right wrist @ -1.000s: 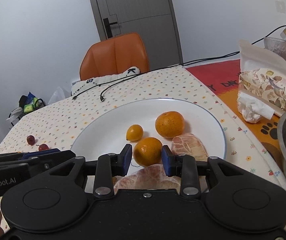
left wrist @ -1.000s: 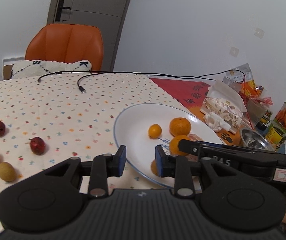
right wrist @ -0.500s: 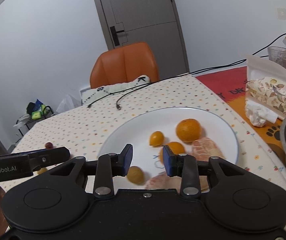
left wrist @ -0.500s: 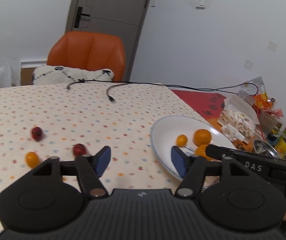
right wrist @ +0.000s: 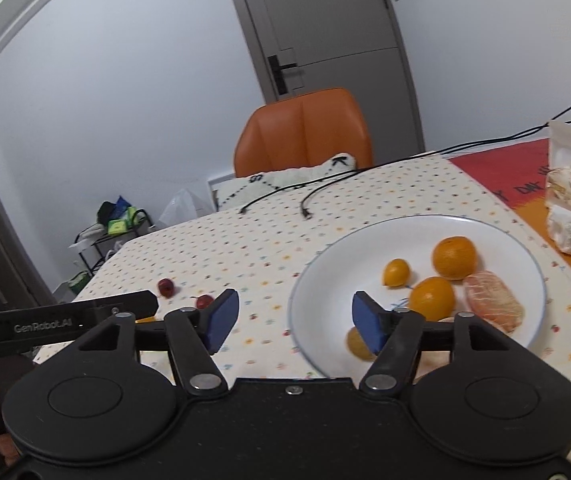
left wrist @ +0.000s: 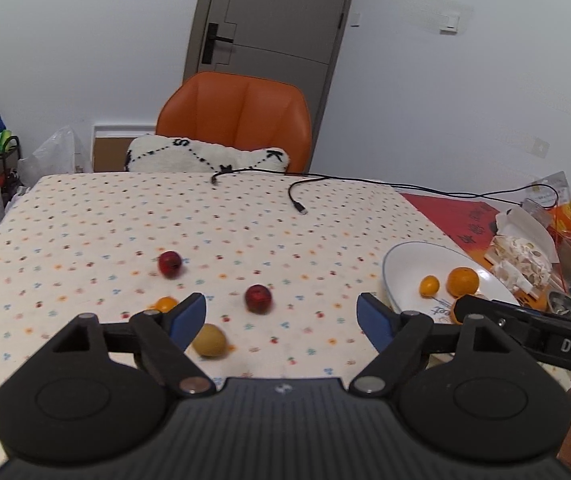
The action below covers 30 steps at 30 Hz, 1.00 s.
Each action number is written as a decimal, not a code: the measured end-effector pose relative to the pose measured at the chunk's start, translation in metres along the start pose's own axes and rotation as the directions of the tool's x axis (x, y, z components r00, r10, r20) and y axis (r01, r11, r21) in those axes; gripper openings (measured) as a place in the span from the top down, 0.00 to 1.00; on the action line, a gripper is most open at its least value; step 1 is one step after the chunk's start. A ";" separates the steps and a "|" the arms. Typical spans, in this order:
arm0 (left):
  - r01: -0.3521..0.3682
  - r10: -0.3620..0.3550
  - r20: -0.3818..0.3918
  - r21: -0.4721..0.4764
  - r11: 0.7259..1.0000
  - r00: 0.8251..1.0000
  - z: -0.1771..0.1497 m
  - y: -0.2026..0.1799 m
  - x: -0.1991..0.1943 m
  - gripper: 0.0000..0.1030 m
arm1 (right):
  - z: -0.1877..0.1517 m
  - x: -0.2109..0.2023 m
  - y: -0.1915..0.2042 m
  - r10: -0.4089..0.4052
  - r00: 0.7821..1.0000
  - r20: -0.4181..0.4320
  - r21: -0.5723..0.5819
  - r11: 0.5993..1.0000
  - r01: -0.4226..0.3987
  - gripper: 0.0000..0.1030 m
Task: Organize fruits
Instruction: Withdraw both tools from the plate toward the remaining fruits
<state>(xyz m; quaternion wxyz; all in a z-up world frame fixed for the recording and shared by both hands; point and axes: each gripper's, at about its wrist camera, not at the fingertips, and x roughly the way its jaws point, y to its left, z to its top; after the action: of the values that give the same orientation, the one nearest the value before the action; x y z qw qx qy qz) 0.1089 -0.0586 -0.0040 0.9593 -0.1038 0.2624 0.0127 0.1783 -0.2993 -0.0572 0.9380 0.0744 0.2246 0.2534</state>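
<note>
Whereas a second ago the left gripper (left wrist: 281,314) hung narrow over the white plate (left wrist: 405,268), it now gapes wide and empty above the loose fruit (red fruit (left wrist: 258,299), yellow-green fruit (left wrist: 209,340)) lying left of it; right gripper (right wrist: 295,320) likewise wide, empty.

Orange chair (left wrist: 241,120) behind table, white cushion (left wrist: 205,156) on seat; black cables (left wrist: 297,196) across dotted tablecloth (left wrist: 85,224).

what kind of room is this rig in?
Most likely a home dining area: a table under a floral tablecloth, an orange chair with a cushion pulled up to it, an interior door, and snack packets beside the fruit plate.
</note>
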 end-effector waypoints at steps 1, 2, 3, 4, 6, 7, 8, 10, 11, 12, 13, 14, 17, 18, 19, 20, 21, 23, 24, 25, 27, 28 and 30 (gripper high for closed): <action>-0.003 0.003 0.000 -0.003 1.000 1.000 0.000 0.002 -0.001 0.21 | 0.000 0.000 0.002 0.006 1.000 0.000 0.000 1.000 -0.006 0.36; -0.006 0.006 0.000 -0.007 1.000 1.000 0.000 0.004 -0.001 0.21 | 0.000 0.000 0.003 0.010 1.000 0.001 0.000 1.000 -0.010 0.35; -0.008 0.008 -0.001 -0.011 1.000 1.000 -0.001 0.006 -0.002 0.21 | 0.000 0.001 0.004 0.014 1.000 0.001 0.000 1.000 -0.014 0.34; -0.008 0.008 -0.001 -0.013 1.000 1.000 -0.001 0.008 -0.003 0.21 | 0.000 0.001 0.006 0.016 1.000 0.001 0.001 1.000 -0.016 0.34; -0.010 0.010 0.004 -0.016 1.000 1.000 -0.001 0.011 -0.004 0.21 | 0.000 0.001 0.008 0.019 1.000 0.001 0.001 1.000 -0.019 0.33; -0.012 0.012 0.006 -0.018 1.000 1.000 -0.001 0.013 -0.005 0.21 | -0.001 0.001 0.009 0.020 1.000 0.001 0.000 1.000 -0.020 0.33; -0.013 0.013 0.007 -0.022 1.000 1.000 -0.001 0.015 -0.006 0.21 | -0.001 0.001 0.010 0.020 1.000 -0.001 -0.002 1.000 -0.020 0.33; -0.016 0.016 0.006 -0.033 0.999 1.000 -0.001 0.019 -0.006 0.21 | -0.002 0.002 0.012 0.022 1.000 -0.005 -0.003 1.000 -0.022 0.33; -0.018 0.018 0.005 -0.038 0.999 1.000 -0.001 0.021 -0.007 0.21 | -0.002 0.002 0.013 0.024 1.000 -0.006 -0.004 1.000 -0.024 0.32; -0.019 0.019 0.005 -0.040 0.999 1.000 -0.001 0.024 -0.007 0.21 | -0.003 0.003 0.014 0.026 1.000 -0.007 -0.004 1.000 -0.026 0.30; -0.021 0.021 0.006 -0.041 0.999 1.000 -0.001 0.026 -0.007 0.21 | -0.003 0.003 0.015 0.029 1.000 -0.007 -0.003 1.000 -0.029 0.29; -0.026 0.027 0.007 -0.044 0.999 1.000 -0.001 0.029 -0.008 0.21 | -0.003 0.003 0.015 0.030 1.000 -0.007 -0.004 1.000 -0.030 0.28; -0.039 0.040 0.008 -0.068 0.997 0.999 0.000 0.041 -0.009 0.21 | -0.005 0.006 0.018 0.038 0.999 -0.012 -0.009 0.999 -0.038 0.28; -0.043 0.043 0.009 -0.075 0.996 0.999 0.001 0.044 -0.009 0.21 | -0.004 0.007 0.020 0.041 0.999 -0.014 -0.011 0.999 -0.041 0.28; -0.047 0.048 0.011 -0.080 0.996 0.999 0.001 0.048 -0.009 0.21 | -0.004 0.008 0.021 0.044 0.999 -0.014 -0.014 0.999 -0.045 0.28; -0.051 0.053 0.012 -0.083 0.995 0.999 0.001 0.051 -0.009 0.21 | -0.004 0.009 0.023 0.048 0.999 -0.014 -0.017 0.999 -0.048 0.28; -0.056 0.057 0.013 -0.086 0.995 0.998 0.002 0.054 -0.009 0.21 | -0.004 0.011 0.024 0.052 0.999 -0.016 -0.019 0.998 -0.052 0.28; -0.062 0.063 0.013 -0.092 0.994 0.998 0.002 0.058 -0.009 0.21 | -0.004 0.015 0.028 0.057 0.998 -0.021 -0.024 0.998 -0.057 0.28; -0.063 0.064 0.013 -0.093 0.994 0.998 0.002 0.061 -0.008 0.21 | -0.004 0.017 0.029 0.059 0.998 -0.022 -0.026 0.998 -0.059 0.28; -0.065 0.066 0.013 -0.094 0.993 0.998 0.002 0.063 -0.007 0.21 | -0.004 0.019 0.031 0.061 0.998 -0.024 -0.029 0.998 -0.062 0.28; -0.071 0.072 0.014 -0.100 0.992 0.997 0.001 0.068 -0.007 0.21 | -0.004 0.023 0.034 0.066 0.997 -0.027 -0.032 0.997 -0.067 0.28; -0.074 0.076 0.013 -0.105 0.992 0.997 0.001 0.070 -0.006 0.21 | -0.004 0.025 0.036 0.069 0.997 -0.029 -0.033 0.997 -0.070 0.28; -0.080 0.082 0.013 -0.111 0.991 0.997 0.001 0.074 -0.005 0.21 | -0.004 0.029 0.039 0.074 0.997 -0.035 -0.037 0.996 -0.075 0.28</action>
<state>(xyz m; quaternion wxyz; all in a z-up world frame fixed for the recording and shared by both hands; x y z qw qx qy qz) 0.0996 0.0138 -0.0150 0.9531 -0.1457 0.2568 0.0671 0.1812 -0.2511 -0.0621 0.9251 0.0607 0.2326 0.2938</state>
